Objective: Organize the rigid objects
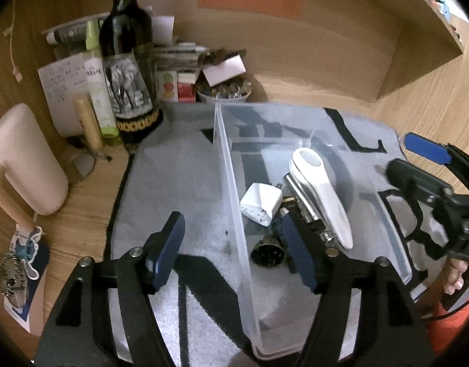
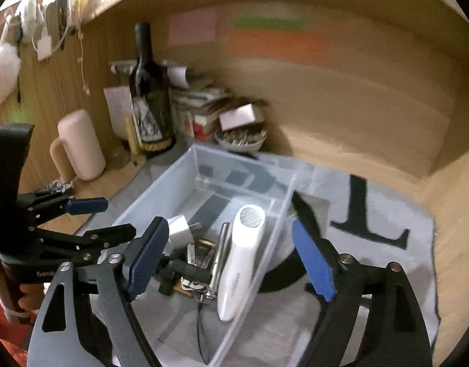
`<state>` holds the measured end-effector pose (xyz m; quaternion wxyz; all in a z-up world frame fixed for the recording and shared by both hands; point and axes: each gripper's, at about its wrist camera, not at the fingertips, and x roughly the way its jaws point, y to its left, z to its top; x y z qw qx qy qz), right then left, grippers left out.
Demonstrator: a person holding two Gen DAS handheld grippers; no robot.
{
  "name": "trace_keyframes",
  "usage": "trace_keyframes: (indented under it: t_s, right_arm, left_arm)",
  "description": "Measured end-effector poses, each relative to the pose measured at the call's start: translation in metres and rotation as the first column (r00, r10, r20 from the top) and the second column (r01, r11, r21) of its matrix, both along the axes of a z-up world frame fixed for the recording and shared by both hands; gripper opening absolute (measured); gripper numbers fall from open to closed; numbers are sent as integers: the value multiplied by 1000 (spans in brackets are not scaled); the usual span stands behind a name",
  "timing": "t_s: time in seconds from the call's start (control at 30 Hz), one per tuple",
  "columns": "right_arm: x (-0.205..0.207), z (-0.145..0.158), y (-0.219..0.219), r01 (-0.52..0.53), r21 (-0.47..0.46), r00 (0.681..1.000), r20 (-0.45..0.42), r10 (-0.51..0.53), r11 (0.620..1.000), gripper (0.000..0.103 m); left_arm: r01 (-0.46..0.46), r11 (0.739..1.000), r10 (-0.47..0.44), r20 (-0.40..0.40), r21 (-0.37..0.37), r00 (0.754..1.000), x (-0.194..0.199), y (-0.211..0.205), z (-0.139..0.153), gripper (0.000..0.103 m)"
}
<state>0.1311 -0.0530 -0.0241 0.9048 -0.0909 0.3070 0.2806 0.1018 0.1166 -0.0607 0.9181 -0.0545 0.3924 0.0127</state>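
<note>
A clear plastic bin [image 1: 231,183] [image 2: 161,195] sits on a grey mat. Inside lie a white handheld device [image 1: 323,195] [image 2: 240,257], a white charger plug [image 1: 262,203] [image 2: 181,231], keys and metal bits [image 2: 197,275], and a dark round object [image 1: 266,253]. My left gripper [image 1: 234,250] is open and empty, its jaws straddling the bin's left wall. My right gripper [image 2: 231,263] is open and empty, straddling the bin's right wall above the white device. It also shows at the right edge of the left wrist view [image 1: 427,153].
A dark wine bottle [image 1: 127,70] [image 2: 150,98], a cream mug [image 1: 26,159] [image 2: 80,145], papers, small boxes and a bowl of small items [image 1: 225,90] [image 2: 240,137] crowd the back left corner. Wooden walls enclose the desk. The grey mat [image 2: 372,263] extends right of the bin.
</note>
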Motion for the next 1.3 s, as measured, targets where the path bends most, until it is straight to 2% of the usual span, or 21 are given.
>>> trace_keyframes:
  t_s: [0.07, 0.17, 0.27, 0.33, 0.4, 0.63, 0.7, 0.9, 1.3]
  right_arm:
    - [-6, 7, -10, 16, 21, 1000, 22, -17, 1000, 82]
    - [-17, 16, -26, 44, 51, 997, 54, -46, 998, 85]
    - [-28, 24, -40, 65, 70, 993, 93, -72, 995, 93]
    - [-37, 30, -51, 79, 92, 988, 122, -90, 993, 100]
    - [-45, 34, -59, 89, 111, 984, 146, -105, 990, 103]
    - [-73, 45, -85, 114, 156, 969, 202, -145, 981, 103]
    - [-79, 46, -91, 118, 171, 966, 209, -153, 978, 103]
    - [-97, 45, -101, 138, 184, 956, 232, -179, 973, 103]
    - [-110, 45, -103, 148, 192, 950, 247, -193, 970, 103]
  left_arm:
    - [-3, 1000, 2, 25, 4, 1000, -4, -4, 8, 78]
    - [-2, 1000, 1, 88, 15, 996, -14, -15, 21, 84]
    - [2, 999, -11, 177, 50, 984, -30, -31, 38, 95]
    - [12, 998, -27, 238, 67, 971, -41, -43, 48, 98]
    - [17, 997, -37, 289, 71, 957, -51, -54, 56, 98]
    - [-7, 998, -22, 421, 67, 907, -80, -74, 73, 102]
    - [-9, 998, -20, 440, 64, 898, -87, -79, 75, 103]
    - [10, 1000, -19, 454, 22, 891, -101, -82, 76, 103]
    - [25, 999, -40, 473, 38, 880, -113, -90, 75, 103]
